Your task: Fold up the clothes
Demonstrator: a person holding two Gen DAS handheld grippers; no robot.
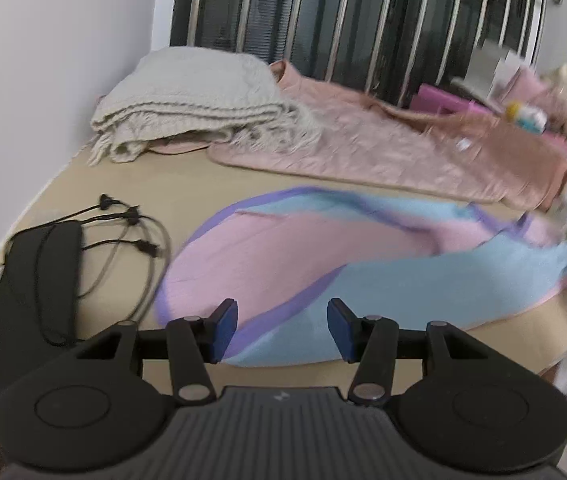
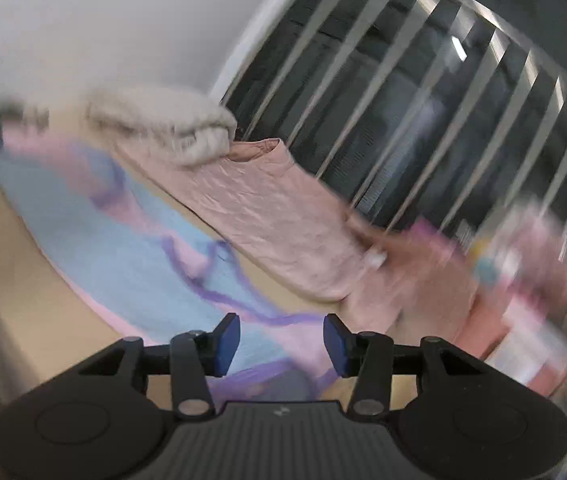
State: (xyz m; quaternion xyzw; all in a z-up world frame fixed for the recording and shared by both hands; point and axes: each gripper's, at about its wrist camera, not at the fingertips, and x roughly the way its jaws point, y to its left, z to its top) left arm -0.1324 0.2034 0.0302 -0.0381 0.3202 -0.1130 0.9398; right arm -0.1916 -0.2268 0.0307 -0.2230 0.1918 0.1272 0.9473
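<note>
Pink, blue and purple garment (image 1: 323, 264) spread flat on the tan tabletop (image 1: 131, 184), both grippers above it with nothing held.

The garment lies at mid-surface, its near edge under the left gripper (image 1: 282, 330), whose blue fingers (image 1: 225, 330) stand apart. The right gripper (image 2: 282, 350) hangs over the garment's purple-trimmed end, fingers likewise spread. At 12 o'clock lies a pink quilted cloth (image 1: 363, 144); at 11, a folded cream blanket (image 1: 191, 100); at 9, a black pouch (image 1: 35, 280) with black cables (image 1: 131, 220). Blurred clutter sits at 2 o'clock.

A black pad (image 1: 39, 280) with cables (image 1: 131, 236) lies near the barred window (image 1: 363, 20).
</note>
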